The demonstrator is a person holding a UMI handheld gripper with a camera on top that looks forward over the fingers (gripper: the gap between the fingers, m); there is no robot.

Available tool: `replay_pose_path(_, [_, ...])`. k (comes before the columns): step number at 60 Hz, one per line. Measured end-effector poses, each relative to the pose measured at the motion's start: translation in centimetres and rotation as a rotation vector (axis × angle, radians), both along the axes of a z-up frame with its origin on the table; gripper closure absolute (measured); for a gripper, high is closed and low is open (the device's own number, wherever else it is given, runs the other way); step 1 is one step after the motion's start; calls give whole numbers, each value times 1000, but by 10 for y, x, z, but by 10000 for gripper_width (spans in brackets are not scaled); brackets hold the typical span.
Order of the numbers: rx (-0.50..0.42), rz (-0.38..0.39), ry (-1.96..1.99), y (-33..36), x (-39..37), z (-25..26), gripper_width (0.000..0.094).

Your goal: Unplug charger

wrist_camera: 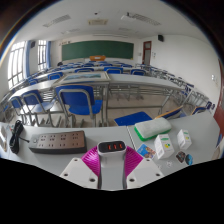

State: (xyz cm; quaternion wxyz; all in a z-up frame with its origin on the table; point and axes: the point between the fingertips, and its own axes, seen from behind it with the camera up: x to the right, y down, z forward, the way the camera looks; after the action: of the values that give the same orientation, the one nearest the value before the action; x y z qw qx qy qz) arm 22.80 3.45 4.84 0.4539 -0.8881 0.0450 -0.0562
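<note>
My gripper is shut on a white charger with a black end face showing red ports. The magenta pads press on it from both sides. The charger is held free, above the desk and apart from the dark power strip, which lies on the white desk to the left of the fingers. A white cable loops at the strip's left end.
On the desk to the right lie a green and white book, a blue item and small white boxes. Beyond the desk stand rows of blue classroom chairs and a green blackboard.
</note>
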Motion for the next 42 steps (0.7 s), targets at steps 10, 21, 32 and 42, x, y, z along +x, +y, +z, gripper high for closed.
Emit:
replay_pose_path(10, [-109,8,16,-3,2,-48,560])
replay_pose_path(21, [-69,0,-1,-9,-1,-31,306])
replay_pose_path(32, [21,-12,-38,-56,-24,45,79])
replay_pose_path(42, [81,-15,-65,-137,-65,115,80])
